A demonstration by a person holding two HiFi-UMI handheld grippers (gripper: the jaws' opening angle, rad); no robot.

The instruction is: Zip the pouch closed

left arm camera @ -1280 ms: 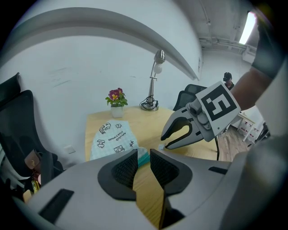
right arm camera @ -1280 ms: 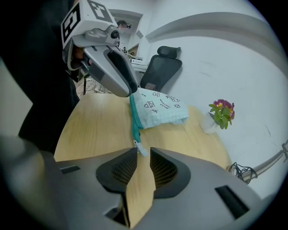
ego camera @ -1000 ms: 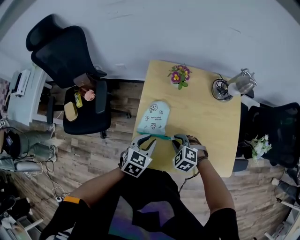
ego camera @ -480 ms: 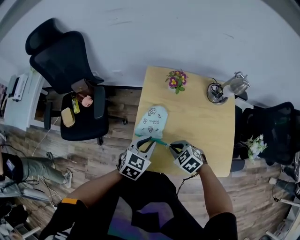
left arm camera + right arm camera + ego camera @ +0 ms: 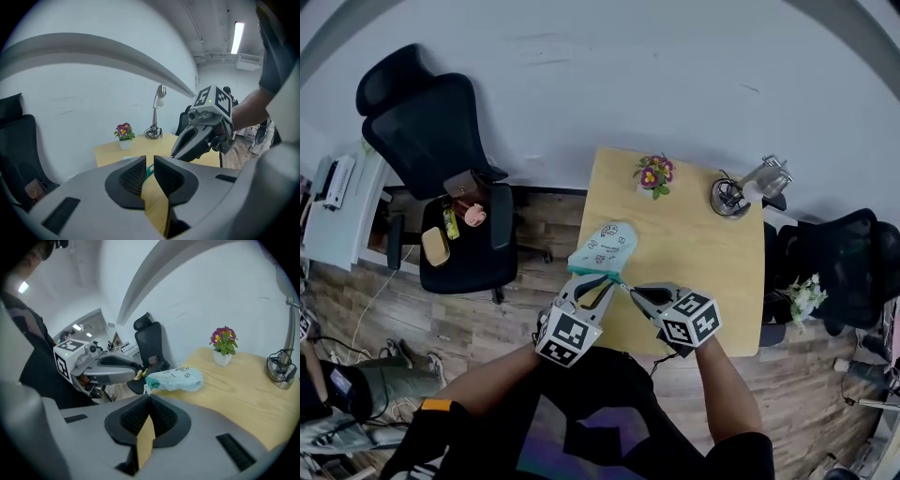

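Observation:
A light teal printed pouch (image 5: 606,246) lies on the wooden table (image 5: 703,253), at its left front part. My left gripper (image 5: 592,279) holds the pouch's near end, and a teal strip (image 5: 149,169) shows in the narrow gap between its jaws. My right gripper (image 5: 628,288) is just to the right, shut on the small white zipper pull (image 5: 146,389) at the pouch's dark teal end. In the right gripper view the pouch (image 5: 178,378) stretches away beyond the shut jaws (image 5: 148,397), and the left gripper (image 5: 112,366) is at the left.
A potted flower (image 5: 654,174) and a desk lamp (image 5: 741,192) stand at the table's far edge. A black office chair (image 5: 441,159) with small items on its seat is to the left. A second black chair (image 5: 844,262) and a plant (image 5: 802,295) are to the right.
The right gripper's tips have moved left along the pouch's near edge toward the left gripper. The teal edge between the two grippers is now shorter, and the pouch has turned slightly.

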